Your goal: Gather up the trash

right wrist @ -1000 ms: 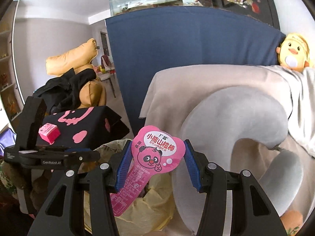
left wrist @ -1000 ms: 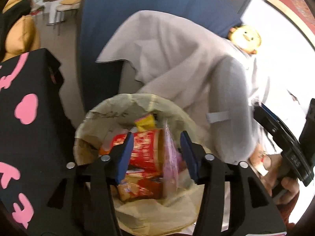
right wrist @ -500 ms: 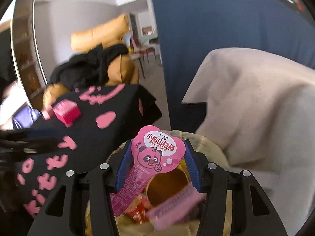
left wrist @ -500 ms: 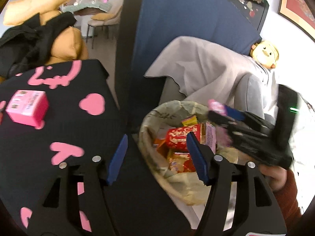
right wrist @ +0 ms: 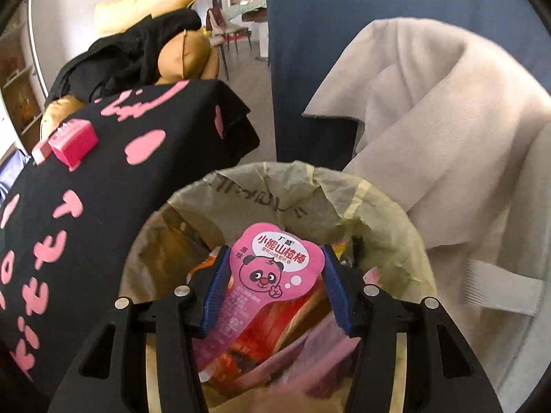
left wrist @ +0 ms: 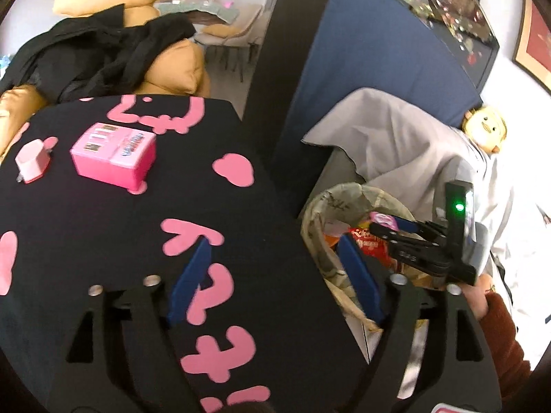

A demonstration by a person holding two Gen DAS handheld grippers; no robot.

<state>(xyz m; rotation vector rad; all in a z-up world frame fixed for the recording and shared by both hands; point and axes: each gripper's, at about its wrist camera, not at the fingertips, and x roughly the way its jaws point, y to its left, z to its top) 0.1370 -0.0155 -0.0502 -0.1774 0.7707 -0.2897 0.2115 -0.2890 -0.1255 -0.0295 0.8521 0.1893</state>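
Your right gripper hangs over the mouth of the lined trash bin, its fingers closed on the pink panda wrapper. The wrapper looks like a flat printed sachet: very light, thin and floppy, with a glossy film that probably slides easily. You hold it by the edges of its wide head, and the narrow tail droops down toward the red snack packets already in the bin. A thing this light may cling to a pad when you let go, so open wide and expect it to flutter rather than drop straight.

Your left gripper is over the bench with its black, pink-lettered cloth; its fingers are opening and nothing is between them. On the far side of the bench sits the pink box, and just beside it a small pink cup. The box looks like stiff, light card with flat faces; take it across two opposite sides, gently, since card will crush. The cup seems rigid plastic; whether it is empty you cannot tell, so keep it upright and grip its wall.
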